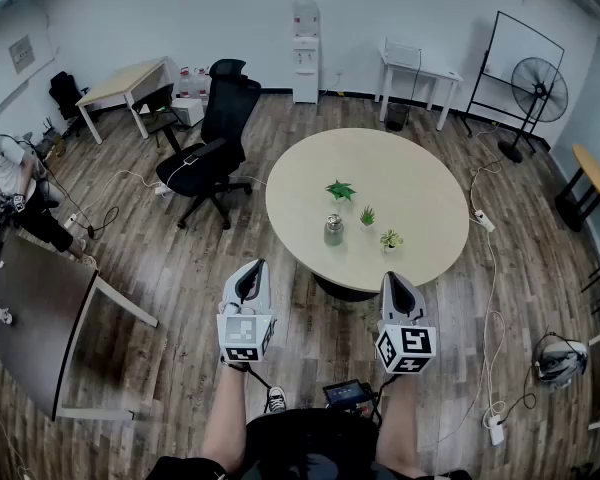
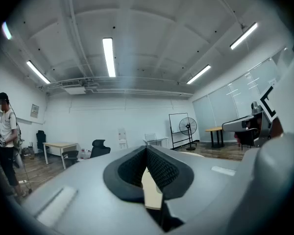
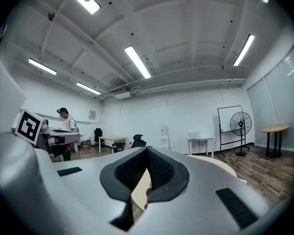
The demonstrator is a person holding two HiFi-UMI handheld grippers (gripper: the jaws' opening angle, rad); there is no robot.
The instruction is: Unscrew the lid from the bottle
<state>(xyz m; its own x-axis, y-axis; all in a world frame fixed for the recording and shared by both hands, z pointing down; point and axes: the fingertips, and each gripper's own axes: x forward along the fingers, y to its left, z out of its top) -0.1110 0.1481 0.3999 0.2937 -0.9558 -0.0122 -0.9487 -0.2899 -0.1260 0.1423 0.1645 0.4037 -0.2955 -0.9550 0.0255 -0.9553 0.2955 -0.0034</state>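
Closed pad to pad on nothing at both left gripper point(image 1: 248, 268) and right gripper point(image 1: 395, 280), held side by side just short of the round beige table point(image 1: 420, 183). Beyond, well apart, near table centre: small upright bottle point(image 1: 333, 233), greyish see-through body, silvery lid point(image 1: 333, 219) on, beside three little green plants point(image 1: 340, 189). Black-and-white square markers on gripper cubes point(image 1: 244, 336).

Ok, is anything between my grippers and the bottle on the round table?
Nothing visible does. Only bare table lies between the bottle and the left gripper and right gripper, both shut on the near side. The small plants sit behind and right of the bottle.
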